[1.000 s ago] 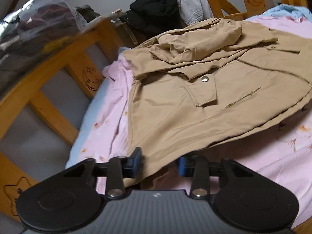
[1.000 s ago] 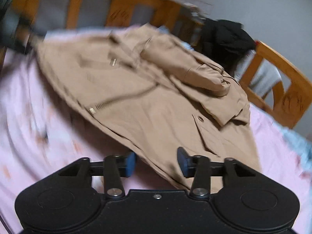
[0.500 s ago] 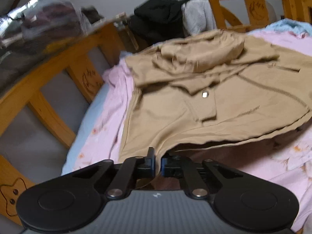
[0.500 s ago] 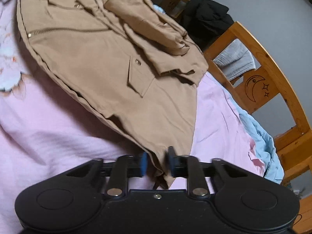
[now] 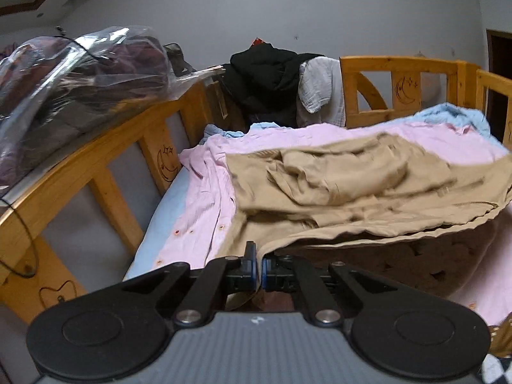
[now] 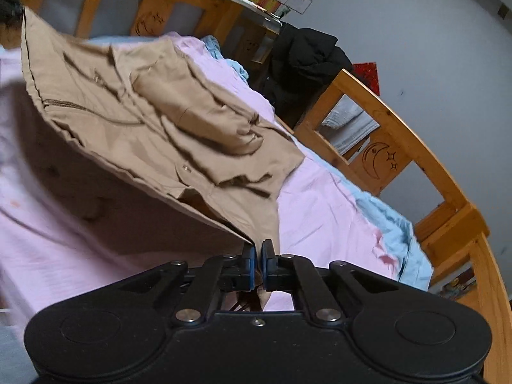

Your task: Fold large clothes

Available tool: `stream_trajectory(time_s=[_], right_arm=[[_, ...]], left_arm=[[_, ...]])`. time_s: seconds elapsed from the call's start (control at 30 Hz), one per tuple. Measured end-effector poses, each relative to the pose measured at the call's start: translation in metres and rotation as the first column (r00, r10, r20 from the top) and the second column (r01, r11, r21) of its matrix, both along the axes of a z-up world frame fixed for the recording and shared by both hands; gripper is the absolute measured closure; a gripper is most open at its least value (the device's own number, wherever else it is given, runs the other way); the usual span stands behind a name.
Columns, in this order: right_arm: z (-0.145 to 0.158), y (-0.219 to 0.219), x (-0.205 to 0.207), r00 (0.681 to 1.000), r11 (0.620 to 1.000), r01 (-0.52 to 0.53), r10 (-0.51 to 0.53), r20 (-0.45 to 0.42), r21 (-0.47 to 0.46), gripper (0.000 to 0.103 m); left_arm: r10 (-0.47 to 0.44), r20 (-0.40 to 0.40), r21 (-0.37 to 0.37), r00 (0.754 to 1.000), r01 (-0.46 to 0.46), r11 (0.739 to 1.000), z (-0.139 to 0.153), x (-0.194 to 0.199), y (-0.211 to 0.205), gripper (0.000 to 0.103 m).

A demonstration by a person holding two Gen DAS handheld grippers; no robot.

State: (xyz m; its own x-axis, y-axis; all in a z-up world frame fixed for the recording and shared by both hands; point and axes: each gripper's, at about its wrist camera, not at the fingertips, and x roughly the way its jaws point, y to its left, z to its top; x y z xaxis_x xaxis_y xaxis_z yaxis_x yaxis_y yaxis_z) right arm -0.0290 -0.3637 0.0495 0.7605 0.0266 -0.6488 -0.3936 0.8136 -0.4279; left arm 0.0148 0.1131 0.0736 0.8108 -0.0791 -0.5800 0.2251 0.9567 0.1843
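Note:
A tan jacket (image 5: 352,185) with a zip and snap pockets lies on a pink sheet (image 5: 204,198). Its near hem is lifted off the bed, with shadow underneath. My left gripper (image 5: 259,264) is shut on one corner of that hem. In the right wrist view the same tan jacket (image 6: 153,121) rises from my right gripper (image 6: 258,256), which is shut on the other hem corner. A folded sleeve rests on top of the jacket. The far part of the jacket still lies on the sheet.
A wooden bed rail (image 5: 105,147) with moon carvings runs around the bed. A clear bag of clothes (image 5: 70,80) sits on the left rail. Black and grey garments (image 5: 272,76) hang over the far rail. A light blue cloth (image 6: 396,233) lies along the sheet's edge.
Both grippers closed on the jacket's near hem and rose, lifting that edge off the pink sheet. The views now look more level across the bed.

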Motion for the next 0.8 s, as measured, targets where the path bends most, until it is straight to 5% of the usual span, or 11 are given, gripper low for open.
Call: stream_trajectory(time_s=[0.23, 0.47, 0.8], right_arm=[[0.029, -0.008, 0.012, 0.994, 0.974, 0.106, -0.104, -0.019, 0.203, 0.100], [0.031, -0.033, 0.114, 0.965, 0.915, 0.261, -0.253, -0.067, 0.308, 0.100], [-0.026, -0.020, 0.238, 0.950, 0.932, 0.301, -0.275, -0.148, 0.202, 0.099]], left_arm=[[0.049, -0.004, -0.079, 0.999, -0.049, 0.996, 0.031, 0.036, -0.005, 0.100], [0.103, -0.080, -0.040, 0.991, -0.107, 0.993, 0.043, 0.140, -0.024, 0.100], [0.192, -0.244, -0.015, 0.951, -0.202, 0.979, -0.022, 0.268, -0.036, 0.100]])
